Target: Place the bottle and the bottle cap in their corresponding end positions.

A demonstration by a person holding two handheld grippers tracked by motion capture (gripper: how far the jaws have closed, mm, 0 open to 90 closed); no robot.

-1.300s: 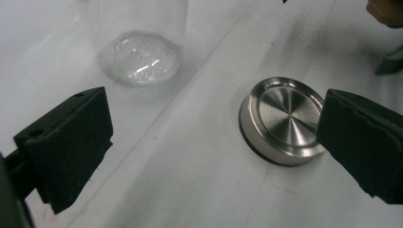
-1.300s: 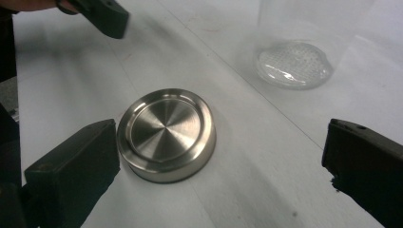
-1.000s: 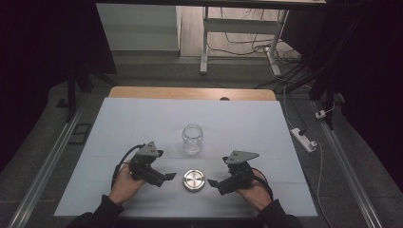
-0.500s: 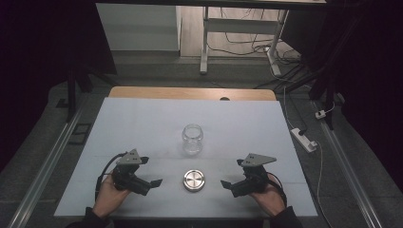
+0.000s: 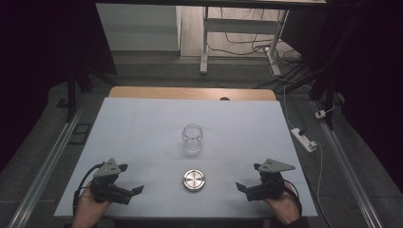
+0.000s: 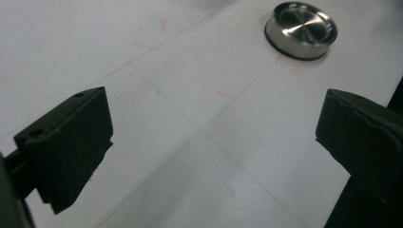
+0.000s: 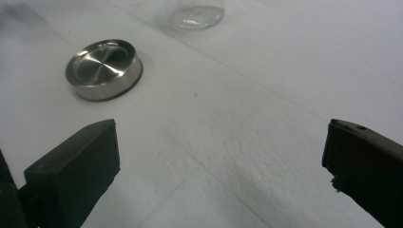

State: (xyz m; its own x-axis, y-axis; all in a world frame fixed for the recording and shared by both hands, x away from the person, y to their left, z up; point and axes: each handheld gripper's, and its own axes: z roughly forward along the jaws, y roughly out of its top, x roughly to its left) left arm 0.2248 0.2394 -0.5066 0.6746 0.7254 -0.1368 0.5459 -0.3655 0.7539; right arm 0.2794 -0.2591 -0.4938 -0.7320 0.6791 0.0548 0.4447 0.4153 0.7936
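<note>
Blurring glass jar [image 7: 197, 14], top cropped.

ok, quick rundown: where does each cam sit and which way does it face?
High view: above the person's side, looking forward and down on the table; hands, both grippers show.
Left gripper view: on the left gripper, facing the metal lid; own open fingers show.
Right gripper view: on the right gripper, facing lid and glass jar.
All share the lid.
</note>
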